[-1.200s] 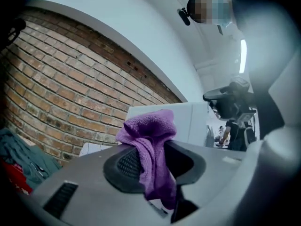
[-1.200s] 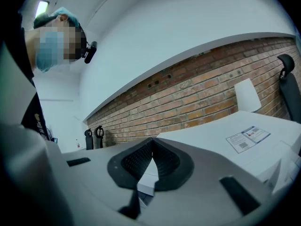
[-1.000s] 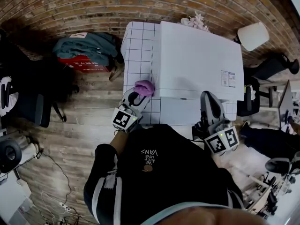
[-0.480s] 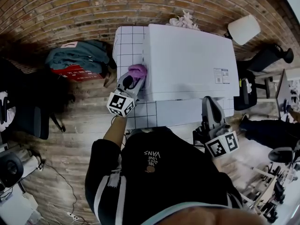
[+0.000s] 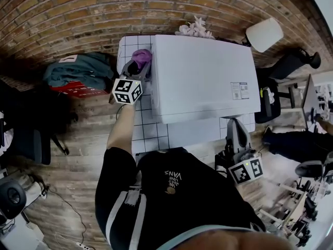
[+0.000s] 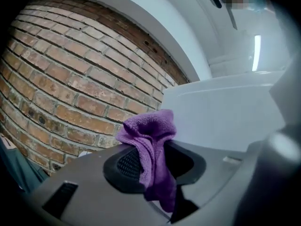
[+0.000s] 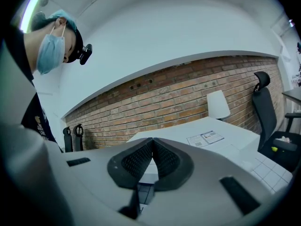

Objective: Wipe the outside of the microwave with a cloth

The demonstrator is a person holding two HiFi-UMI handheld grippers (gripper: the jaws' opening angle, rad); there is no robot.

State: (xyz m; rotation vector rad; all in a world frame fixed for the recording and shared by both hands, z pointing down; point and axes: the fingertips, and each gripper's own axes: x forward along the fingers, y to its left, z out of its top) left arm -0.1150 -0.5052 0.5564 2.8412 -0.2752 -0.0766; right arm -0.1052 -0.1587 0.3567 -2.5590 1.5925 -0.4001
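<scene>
The white microwave (image 5: 205, 77) stands on a white tiled table (image 5: 129, 51), seen from above in the head view. My left gripper (image 5: 136, 62) is shut on a purple cloth (image 5: 141, 55) and holds it against the microwave's left side near the back corner. In the left gripper view the purple cloth (image 6: 153, 147) hangs bunched between the jaws, with the white microwave (image 6: 225, 112) just to its right. My right gripper (image 5: 235, 134) is at the microwave's front right, shut with nothing in it; its jaws (image 7: 151, 161) meet tip to tip.
A brick wall (image 5: 67, 14) runs behind the table. A pile of grey-green clothes on a red box (image 5: 78, 72) lies on the wooden floor to the left. A white lamp shade (image 5: 264, 34) and black office chairs (image 5: 299, 61) stand to the right.
My left gripper has slid the purple cloth along the microwave's left side from the front corner toward the back. The right gripper has stayed near the front right.
</scene>
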